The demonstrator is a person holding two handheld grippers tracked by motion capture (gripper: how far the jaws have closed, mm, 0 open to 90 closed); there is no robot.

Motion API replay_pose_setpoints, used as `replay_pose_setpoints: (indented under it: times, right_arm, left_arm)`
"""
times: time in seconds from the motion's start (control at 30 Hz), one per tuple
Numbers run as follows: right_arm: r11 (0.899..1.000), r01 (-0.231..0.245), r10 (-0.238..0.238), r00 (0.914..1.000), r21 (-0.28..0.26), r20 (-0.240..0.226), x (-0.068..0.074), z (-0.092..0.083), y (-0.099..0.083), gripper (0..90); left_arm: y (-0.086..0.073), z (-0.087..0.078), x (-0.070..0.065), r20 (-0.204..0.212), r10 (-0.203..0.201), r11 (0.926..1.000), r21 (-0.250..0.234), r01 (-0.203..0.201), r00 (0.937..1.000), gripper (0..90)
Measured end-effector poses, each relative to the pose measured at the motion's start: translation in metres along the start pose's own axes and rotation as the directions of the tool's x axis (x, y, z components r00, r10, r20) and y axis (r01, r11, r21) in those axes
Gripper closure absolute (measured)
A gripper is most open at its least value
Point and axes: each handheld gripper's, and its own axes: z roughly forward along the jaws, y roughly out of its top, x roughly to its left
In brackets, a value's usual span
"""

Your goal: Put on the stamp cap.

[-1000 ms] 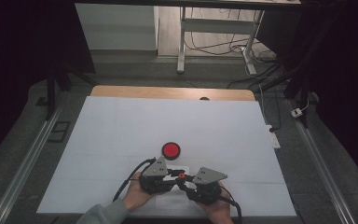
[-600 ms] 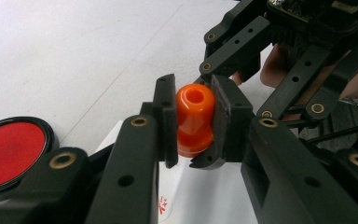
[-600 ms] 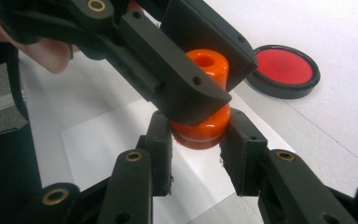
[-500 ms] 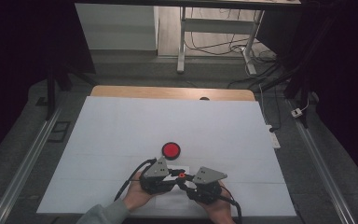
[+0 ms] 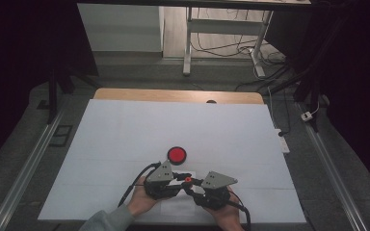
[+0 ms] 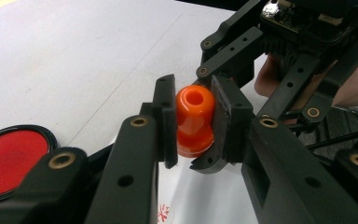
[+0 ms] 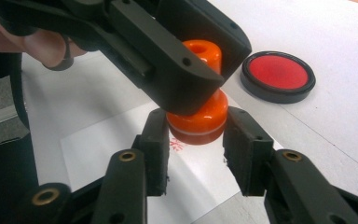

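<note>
While both hands met low on the counter (image 5: 125,130) in the high view, the left gripper view showed the left hand-held gripper (image 6: 193,119) pinching the orange stamp (image 6: 195,122). Across the right gripper view, the right hand-held gripper (image 7: 196,145), its jaws just opening, flanked the stamp's base above white paper (image 7: 186,186), near the red ink pad (image 7: 278,73).

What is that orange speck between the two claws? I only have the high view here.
Observer: An orange stamp with a hole in its top. The left claw is shut on its upper part.
Operator: Is the right claw gripping it too?
Observer: No. The right claw has just been opening, and its jaws flank the stamp's wider base with a gap on each side.
Operator: Anything underneath?
Observer: A white paper sheet bearing a small red imprint.
</note>
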Motion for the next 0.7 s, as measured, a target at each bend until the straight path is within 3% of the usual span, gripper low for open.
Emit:
replay_pose_setpoints:
  times: [0.37, 0.47, 0.7]
  right_arm:
    - [1.000, 0.008, -0.008, 1.0000, 0.005, 0.003, -0.003, -0.002, -0.002, 50.8]
    - [1.000, 0.024, -0.025, 0.9993, 0.019, 0.028, -0.007, -0.006, -0.004, 49.8]
    - [1.000, 0.000, -0.001, 0.9973, 0.011, 0.074, -0.025, -0.022, -0.010, 49.0]
  left_arm:
    - [0.001, -0.005, 0.005, -0.014, -0.010, 0.9999, -0.008, 0.010, 0.9998, 72.7]
    - [0.001, -0.007, 0.007, -0.016, -0.012, 0.9999, -0.010, 0.012, 0.9998, 72.7]
    - [0.002, -0.011, 0.009, -0.022, -0.020, 0.9997, -0.016, 0.020, 0.9996, 72.7]
